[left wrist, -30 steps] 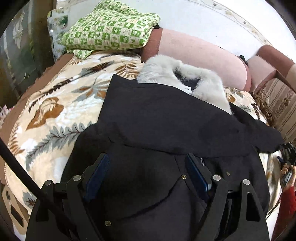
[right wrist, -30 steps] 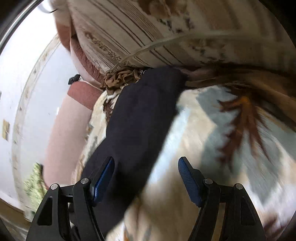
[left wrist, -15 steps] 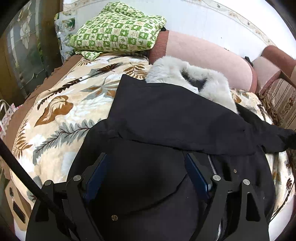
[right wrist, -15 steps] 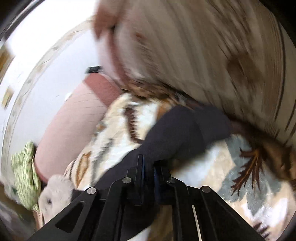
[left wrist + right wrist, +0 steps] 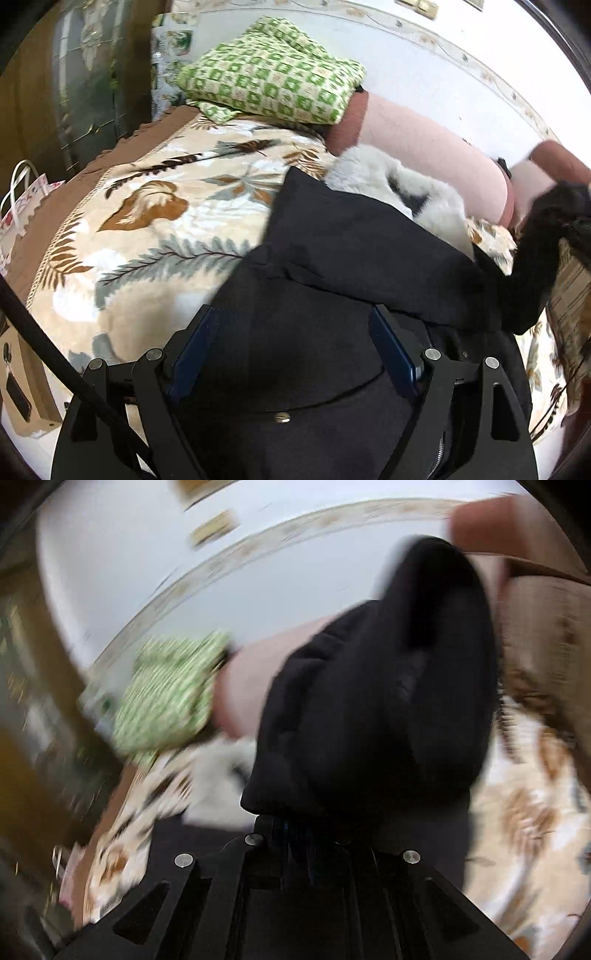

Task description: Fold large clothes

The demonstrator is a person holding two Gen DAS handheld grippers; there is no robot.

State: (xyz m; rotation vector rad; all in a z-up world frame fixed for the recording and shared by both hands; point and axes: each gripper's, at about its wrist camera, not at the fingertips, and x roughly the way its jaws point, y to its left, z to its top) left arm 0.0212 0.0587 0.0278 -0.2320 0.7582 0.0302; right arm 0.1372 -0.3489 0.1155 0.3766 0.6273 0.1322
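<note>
A large black coat [image 5: 354,258] with a white fur collar [image 5: 391,184] lies on a leaf-patterned blanket [image 5: 155,229] over a sofa. One sleeve is folded across its chest. My left gripper [image 5: 291,350] is open, hovering over the coat's lower front. My right gripper [image 5: 295,830] is shut on the coat's other sleeve [image 5: 388,686] and holds it up in the air; the sleeve also shows raised at the right in the left wrist view [image 5: 543,251]. The right wrist view is blurred.
A green checked cushion [image 5: 273,74] sits at the sofa's far left corner, also in the right wrist view [image 5: 170,690]. A pink bolster [image 5: 424,147] runs along the back wall. A striped cushion [image 5: 572,295] is at the right. A paper bag [image 5: 22,206] stands left of the sofa.
My right gripper shut on the sleeve end and lifted it off the blanket, swinging up and left. My left gripper stayed open over the coat, drifting slightly back.
</note>
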